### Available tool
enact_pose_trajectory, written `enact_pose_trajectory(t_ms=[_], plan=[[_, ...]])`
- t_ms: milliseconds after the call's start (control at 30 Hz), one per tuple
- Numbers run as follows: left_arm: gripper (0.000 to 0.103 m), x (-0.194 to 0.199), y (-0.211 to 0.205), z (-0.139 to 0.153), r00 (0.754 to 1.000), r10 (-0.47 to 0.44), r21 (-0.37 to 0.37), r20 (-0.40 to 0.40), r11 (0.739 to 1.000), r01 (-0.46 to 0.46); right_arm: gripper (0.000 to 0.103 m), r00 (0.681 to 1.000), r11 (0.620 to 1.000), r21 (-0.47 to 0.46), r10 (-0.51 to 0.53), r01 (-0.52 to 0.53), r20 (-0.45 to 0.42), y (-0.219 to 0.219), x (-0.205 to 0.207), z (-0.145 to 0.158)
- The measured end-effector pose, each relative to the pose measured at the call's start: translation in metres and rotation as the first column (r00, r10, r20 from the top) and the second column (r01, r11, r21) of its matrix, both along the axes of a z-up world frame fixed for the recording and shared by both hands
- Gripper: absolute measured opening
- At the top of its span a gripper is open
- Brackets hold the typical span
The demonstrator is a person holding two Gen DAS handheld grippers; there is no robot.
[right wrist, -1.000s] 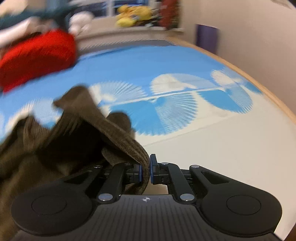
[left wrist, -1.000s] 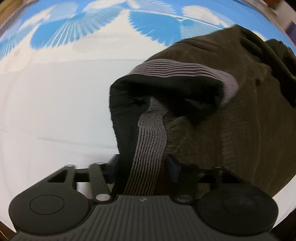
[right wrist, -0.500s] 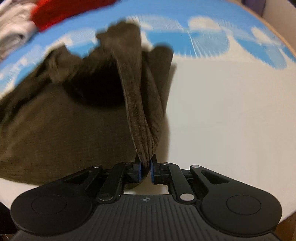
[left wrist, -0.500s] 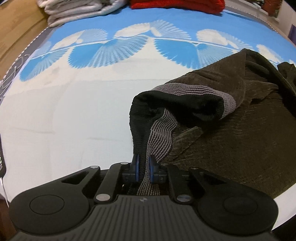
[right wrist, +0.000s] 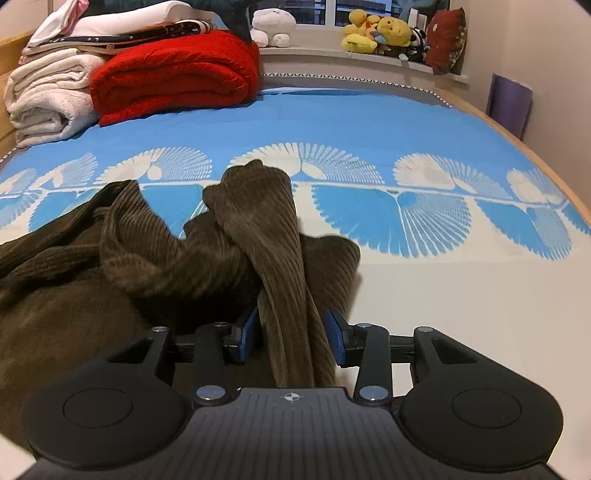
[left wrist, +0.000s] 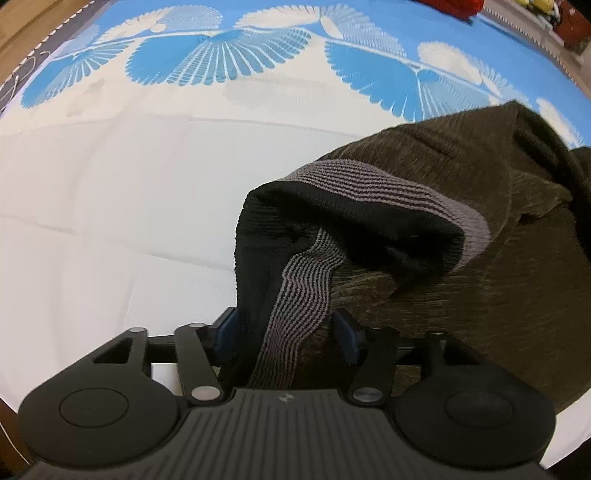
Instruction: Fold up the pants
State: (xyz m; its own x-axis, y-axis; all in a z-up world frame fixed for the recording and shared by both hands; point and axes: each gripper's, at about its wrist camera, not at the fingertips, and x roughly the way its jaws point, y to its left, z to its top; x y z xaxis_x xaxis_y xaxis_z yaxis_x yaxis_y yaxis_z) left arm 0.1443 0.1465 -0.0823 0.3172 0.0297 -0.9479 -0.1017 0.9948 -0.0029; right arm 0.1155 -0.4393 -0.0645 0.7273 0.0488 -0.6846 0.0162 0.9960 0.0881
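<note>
Dark olive corduroy pants (left wrist: pixel 480 288) lie crumpled on the bed, with the grey-striped black waistband (left wrist: pixel 373 192) turned up. A strip of that waistband runs down between the blue pads of my left gripper (left wrist: pixel 284 330); its jaws are opening and the pads stand off the cloth. In the right wrist view a ribbed pant leg (right wrist: pixel 266 229) drapes back through my right gripper (right wrist: pixel 293 334). Those jaws are opening too, with the cloth loose between the pads. The rest of the pants (right wrist: pixel 74 314) bunch to the left.
The bed sheet (right wrist: pixel 369 122) is blue with white fan shapes, and white near me (left wrist: pixel 92 184). At the far end lie a folded red blanket (right wrist: pixel 177 81) and stacked white towels (right wrist: pixel 48 96). Plush toys (right wrist: pixel 380 33) sit on the sill, and a wooden bed edge (right wrist: pixel 524 147) runs on the right.
Both grippers were shut on the cloth half a second ago and now stand apart. The right view has tilted up toward the far end of the bed, and the pant leg has slackened.
</note>
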Motion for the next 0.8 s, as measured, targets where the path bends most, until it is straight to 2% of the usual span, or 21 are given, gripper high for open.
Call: enact_pose_trajectory(t_ms=[133, 200, 233, 300, 367, 400, 467, 500, 533, 567, 600, 633, 667, 700, 767, 800], plan=[[0.063, 0.01, 0.0, -0.008, 1.0, 0.002, 0.004, -0.025, 1.0, -0.002, 0.04, 0.999, 0.998, -0.044, -0.053, 0.052, -0.01, 0.009, 0.016, -0.004], [0.061, 0.013, 0.0, -0.012, 0.999, 0.0, 0.014, -0.033, 1.0, 0.0, 0.022, 0.997, 0.996, -0.04, -0.079, 0.079, -0.008, 0.006, 0.02, -0.006], [0.059, 0.014, -0.002, -0.013, 0.999, -0.005, 0.021, -0.035, 1.0, 0.006, 0.009, 0.996, 0.996, -0.022, -0.091, 0.091, -0.001, 0.002, 0.022, -0.004], [0.044, 0.014, -0.006, -0.012, 0.999, -0.023, 0.051, -0.03, 0.998, 0.024, 0.008, 0.993, 0.994, 0.014, -0.113, 0.113, 0.024, -0.007, 0.019, 0.002], [0.04, 0.014, -0.011, -0.011, 0.999, -0.043, 0.089, -0.024, 0.995, 0.045, 0.008, 0.981, 0.982, 0.08, -0.177, 0.171, 0.075, -0.023, 0.009, 0.013], [0.039, 0.012, -0.014, -0.01, 0.998, -0.052, 0.104, -0.021, 0.993, 0.054, 0.007, 0.965, 0.967, 0.115, -0.24, 0.228, 0.106, -0.036, 0.0, 0.02], [0.038, 0.01, -0.018, -0.008, 0.998, -0.067, 0.128, -0.015, 0.989, 0.069, 0.007, 0.887, 0.891, 0.171, -0.444, 0.421, 0.127, -0.072, -0.027, 0.029], [0.038, 0.009, -0.02, -0.008, 0.997, -0.075, 0.136, -0.015, 0.988, 0.077, 0.007, 0.829, 0.827, 0.179, -0.553, 0.534, 0.085, -0.091, -0.041, 0.026], [0.038, 0.008, -0.022, -0.008, 0.996, -0.083, 0.144, -0.016, 0.986, 0.084, 0.008, 0.761, 0.748, 0.176, -0.648, 0.64, -0.011, -0.111, -0.055, 0.014], [0.038, 0.007, -0.024, -0.008, 0.996, -0.089, 0.154, -0.015, 0.984, 0.09, 0.008, 0.694, 0.667, 0.192, -0.697, 0.72, -0.179, -0.134, -0.069, -0.01], [0.038, 0.005, -0.026, -0.007, 0.995, -0.097, 0.167, -0.014, 0.981, 0.098, 0.008, 0.646, 0.608, 0.223, -0.692, 0.762, -0.323, -0.15, -0.08, -0.033], [0.038, 0.004, -0.027, -0.008, 0.995, -0.102, 0.176, -0.015, 0.979, 0.103, 0.008, 0.579, 0.53, 0.247, -0.671, 0.812, -0.463, -0.164, -0.094, -0.059], [0.038, 0.003, -0.028, -0.008, 0.994, -0.105, 0.18, -0.018, 0.978, 0.107, 0.008, 0.522, 0.458, 0.264, -0.651, 0.849, -0.55, -0.175, -0.107, -0.077], [0.038, 0.001, -0.028, -0.008, 0.994, -0.103, 0.173, -0.02, 0.979, 0.105, 0.008, 0.522, 0.454, 0.271, -0.639, 0.849, -0.564, -0.182, -0.112, -0.082], [0.038, -0.001, -0.026, -0.007, 0.995, -0.095, 0.167, -0.021, 0.981, 0.097, 0.011, 0.575, 0.524, 0.263, -0.624, 0.81, -0.529, -0.186, -0.113, -0.08], [0.038, -0.001, -0.025, -0.007, 0.996, -0.085, 0.16, -0.02, 0.983, 0.088, 0.011, 0.591, 0.549, 0.249, -0.628, 0.798, -0.507, -0.185, -0.114, -0.076]])
